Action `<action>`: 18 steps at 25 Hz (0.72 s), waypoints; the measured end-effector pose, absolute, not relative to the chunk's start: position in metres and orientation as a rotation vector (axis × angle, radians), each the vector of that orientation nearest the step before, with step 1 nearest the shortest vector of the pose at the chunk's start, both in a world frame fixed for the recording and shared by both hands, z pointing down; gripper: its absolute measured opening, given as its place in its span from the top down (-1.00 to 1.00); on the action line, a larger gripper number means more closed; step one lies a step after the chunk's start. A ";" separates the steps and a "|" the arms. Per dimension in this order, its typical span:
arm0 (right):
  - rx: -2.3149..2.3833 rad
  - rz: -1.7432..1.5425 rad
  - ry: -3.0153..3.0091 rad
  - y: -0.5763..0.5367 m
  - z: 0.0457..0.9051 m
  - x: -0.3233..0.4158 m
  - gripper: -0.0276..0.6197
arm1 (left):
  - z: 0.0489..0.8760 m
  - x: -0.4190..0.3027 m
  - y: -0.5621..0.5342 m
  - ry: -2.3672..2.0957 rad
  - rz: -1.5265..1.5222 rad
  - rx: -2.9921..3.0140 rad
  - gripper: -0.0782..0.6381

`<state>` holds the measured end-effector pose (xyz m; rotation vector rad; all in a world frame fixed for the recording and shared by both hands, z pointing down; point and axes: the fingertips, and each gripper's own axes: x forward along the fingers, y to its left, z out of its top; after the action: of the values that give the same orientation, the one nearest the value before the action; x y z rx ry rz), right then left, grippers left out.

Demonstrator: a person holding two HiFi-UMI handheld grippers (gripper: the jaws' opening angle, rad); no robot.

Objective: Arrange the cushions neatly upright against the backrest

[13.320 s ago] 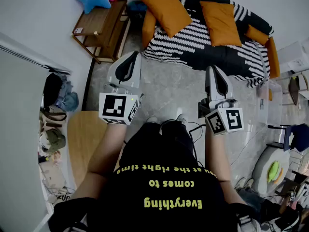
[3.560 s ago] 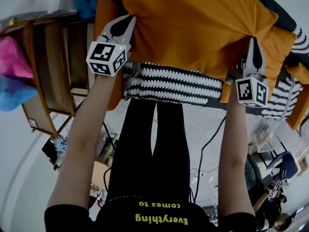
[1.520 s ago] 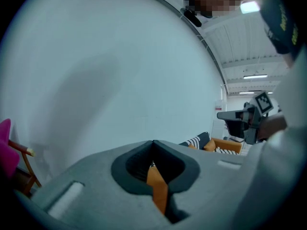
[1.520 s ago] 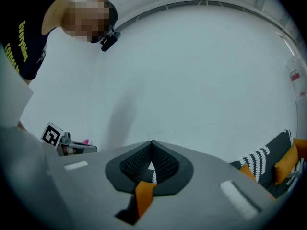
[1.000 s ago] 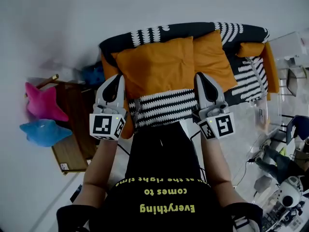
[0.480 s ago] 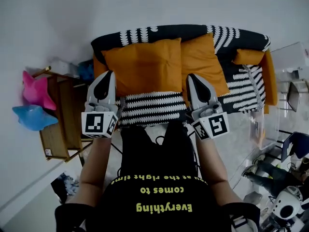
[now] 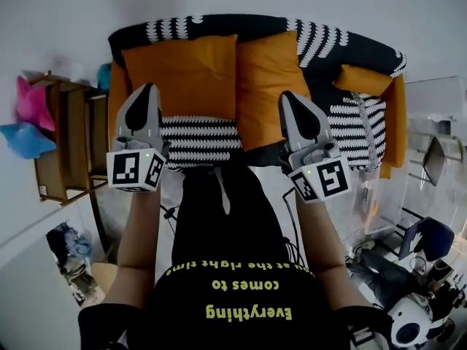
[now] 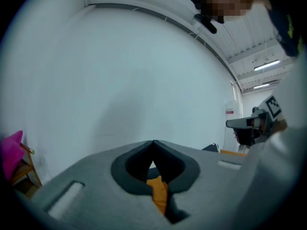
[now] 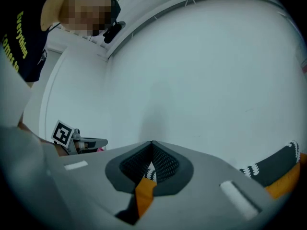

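In the head view a black-and-white patterned sofa (image 7: 201,138) runs along the white wall. Two large orange cushions stand side by side against its backrest, the left cushion (image 7: 181,73) and the right cushion (image 7: 264,86). A smaller orange cushion (image 7: 365,79) lies at the sofa's right end. My left gripper (image 7: 148,87) hangs shut and empty over the left cushion's lower left corner. My right gripper (image 7: 288,95) is shut and empty by the right cushion's lower right edge. Each gripper view shows closed jaws, left gripper (image 8: 153,142) and right gripper (image 9: 151,143), with a sliver of orange behind.
A wooden shelf unit (image 7: 69,148) stands left of the sofa with a pink star toy (image 7: 31,102) and a blue star toy (image 7: 23,138). Cables lie on the floor by my legs. A clear table (image 7: 430,148) and other furniture crowd the right.
Both grippers have drawn back from the left cushion's lower edge, and the sofa has slid up and left in the head view. The cushions stay leaning on the backrest.
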<state>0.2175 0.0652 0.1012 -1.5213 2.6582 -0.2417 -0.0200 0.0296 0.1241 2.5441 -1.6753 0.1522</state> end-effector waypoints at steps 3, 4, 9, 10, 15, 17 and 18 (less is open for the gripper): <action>-1.541 -0.279 2.648 0.058 0.117 0.237 0.88 | 0.127 0.003 0.031 -1.642 0.182 2.564 0.79; -1.553 -0.300 2.639 0.055 0.124 0.241 0.88 | 0.130 0.009 0.029 -1.628 0.191 2.568 0.79; -1.593 -0.423 2.629 0.047 0.164 0.248 0.88 | 0.163 0.044 0.011 -1.481 0.249 2.628 0.79; -1.612 -0.440 2.631 0.046 0.172 0.250 0.88 | 0.171 0.050 0.006 -1.447 0.257 2.640 0.79; -1.751 -0.501 2.576 0.036 0.195 0.274 0.88 | 0.196 0.081 -0.023 -1.313 0.262 2.665 0.79; -1.799 -0.514 2.547 0.030 0.199 0.287 0.88 | 0.199 0.094 -0.033 -1.272 0.261 2.680 0.79; -1.820 -0.521 2.531 0.027 0.201 0.292 0.88 | 0.200 0.101 -0.038 -1.252 0.266 2.692 0.79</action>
<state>0.2925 0.0270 0.2013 -1.8201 2.5305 -0.5207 0.1007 -0.0384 0.2002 2.6916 -1.2517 0.2661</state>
